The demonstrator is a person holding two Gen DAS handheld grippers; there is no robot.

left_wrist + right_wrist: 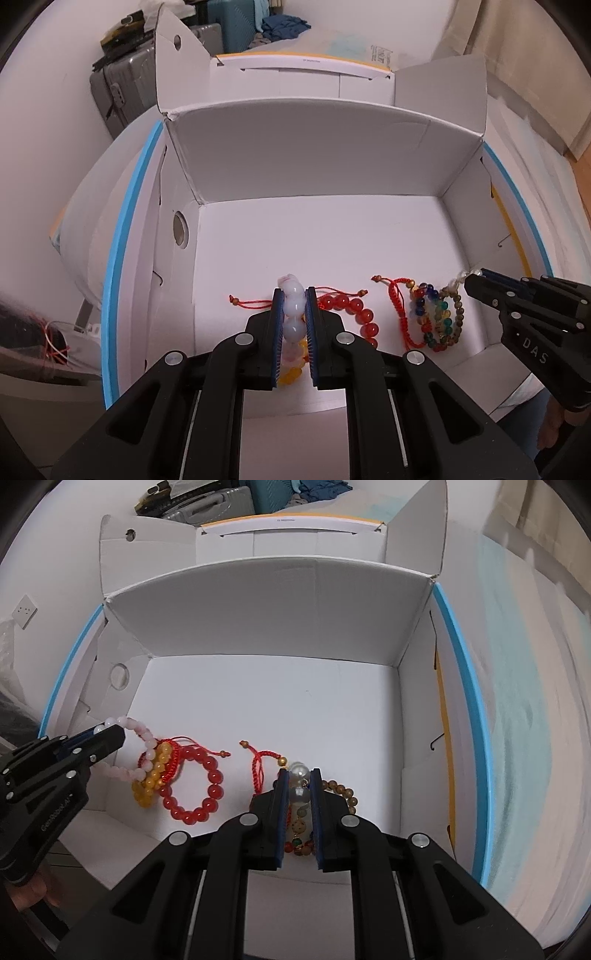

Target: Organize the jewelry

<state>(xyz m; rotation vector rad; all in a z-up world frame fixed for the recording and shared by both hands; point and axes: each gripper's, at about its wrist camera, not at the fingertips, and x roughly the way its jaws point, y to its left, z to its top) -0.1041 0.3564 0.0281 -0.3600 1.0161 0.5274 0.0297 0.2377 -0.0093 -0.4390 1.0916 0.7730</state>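
Observation:
Several bracelets lie along the near edge of an open white cardboard box (321, 236). My left gripper (294, 295) is shut on a pale pink bead bracelet (293, 308), which loops over a yellow bead bracelet (151, 781). A big red bead bracelet (199, 786) and red cord bracelets (399, 306) lie in the middle. My right gripper (299, 775) is shut on a pale grey bead bracelet (298, 782), above a heap of multicoloured (432, 314) and brown bead bracelets (345, 794).
The box (273, 709) has raised flaps and blue-edged sides, and sits on a white surface. Grey (125, 85) and teal suitcases (231, 22) and blue clothes stand behind it. A wall socket (24, 611) is at the left.

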